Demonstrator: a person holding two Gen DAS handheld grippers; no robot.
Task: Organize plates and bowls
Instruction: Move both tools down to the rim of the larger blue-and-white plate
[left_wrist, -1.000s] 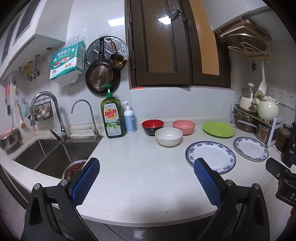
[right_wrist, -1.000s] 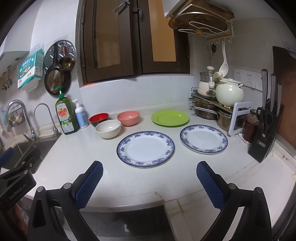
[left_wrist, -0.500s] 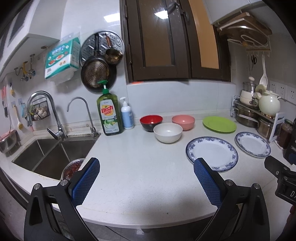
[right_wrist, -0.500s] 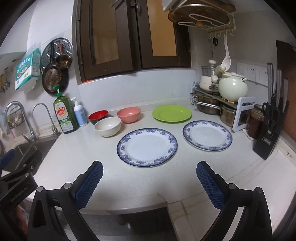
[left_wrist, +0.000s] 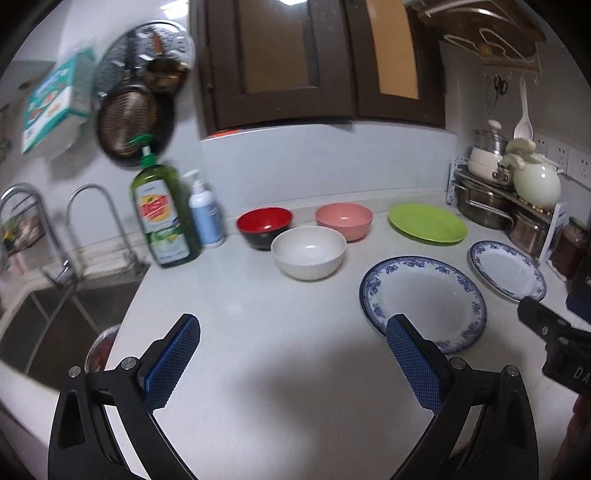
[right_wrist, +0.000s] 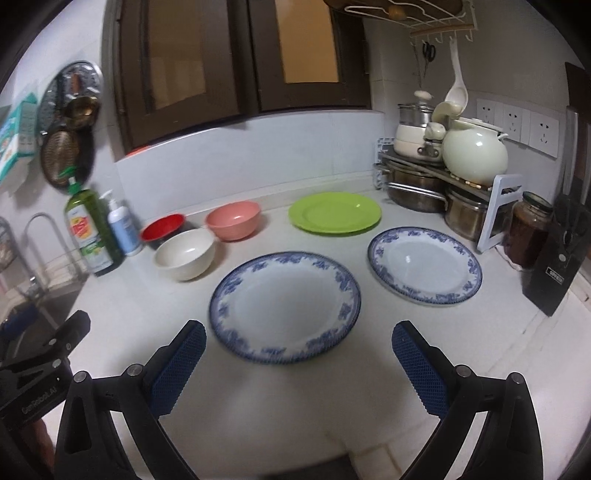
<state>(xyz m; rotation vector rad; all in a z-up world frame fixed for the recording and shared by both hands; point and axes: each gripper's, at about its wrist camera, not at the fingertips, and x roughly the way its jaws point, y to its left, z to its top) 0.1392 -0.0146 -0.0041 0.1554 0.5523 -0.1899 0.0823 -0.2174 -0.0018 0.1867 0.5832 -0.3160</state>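
Both tools empty, over the near edge of the counter (right_wrist: 295, 406). My left gripper (left_wrist: 291, 354) has its jaws spread wide with nothing between the blue pads (left_wrist: 171, 363); same for the right gripper (right_wrist: 297, 360), gaping and holding nothing.

Crockery is laid out loose, nothing stacked yet. Three bowls sit clustered at the far left: red bowl (left_wrist: 264, 225) against the back wall beside the soap bottles, pink bowl (left_wrist: 344, 220) to its right, white bowl (left_wrist: 308, 251) nearer, just in front of both. The three look close in size, so I judge they should nest.

Plates spread to the right. Big blue-rimmed plate (right_wrist: 284, 304) lies flat, nearest me, directly ahead of the right gripper. A smaller blue-rimmed plate (right_wrist: 424, 264) lies to its right, apart from it. Green plate (right_wrist: 334, 212) is farther back, near the pot rack (right_wrist: 491, 195).

Reading of the layout: left tool faces the bowls, right tool faces the plates, so a split of work by side seems natural. Flat plates give the pads only a thin rim to pinch; I expect a low approach at the near edge.

Hazards: green dish soap bottle (left_wrist: 164, 218) and the sink (left_wrist: 48, 325) on the left, glass jar (right_wrist: 528, 232) and knife block (right_wrist: 557, 266) on the right.
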